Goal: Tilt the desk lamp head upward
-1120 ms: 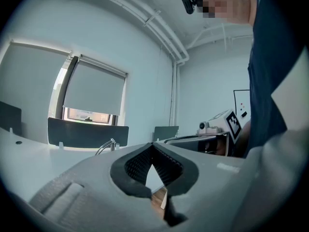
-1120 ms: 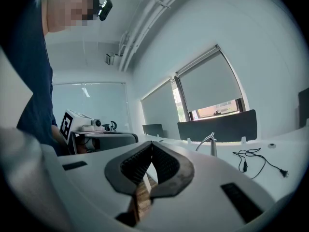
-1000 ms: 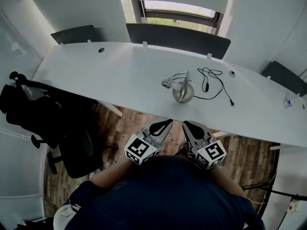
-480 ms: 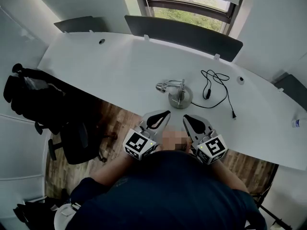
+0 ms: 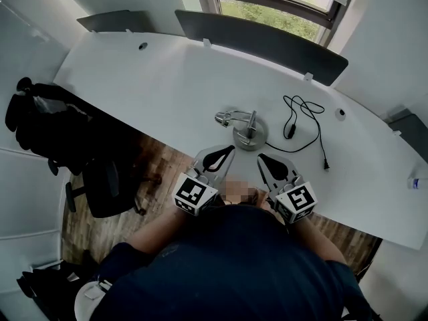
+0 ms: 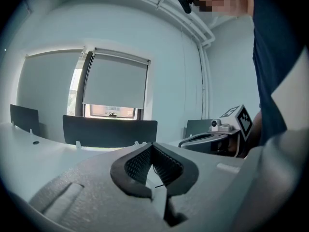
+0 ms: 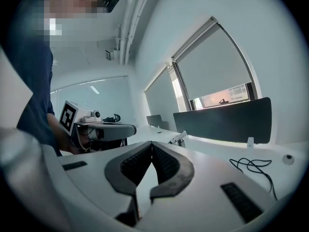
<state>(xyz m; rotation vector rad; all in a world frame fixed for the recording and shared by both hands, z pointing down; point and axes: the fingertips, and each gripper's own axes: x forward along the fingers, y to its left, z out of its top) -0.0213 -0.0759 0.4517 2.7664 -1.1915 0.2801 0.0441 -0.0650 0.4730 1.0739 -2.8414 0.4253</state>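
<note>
One desk lamp [image 5: 249,131], silver metal with a round base, is standing on one curved white desk [image 5: 154,85], its head lying low. One thin black cable [image 5: 304,120] is looping just right of the lamp. Two grippers, the left gripper [image 5: 231,150] and the right gripper [image 5: 261,158], are hovering side by side just in front of the lamp, roughly level. Each has its jaws pressed together on nothing.

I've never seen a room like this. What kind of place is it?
Probably an office: a long white desk, dark divider panels along its far edge, and a black swivel chair beside it.
</note>
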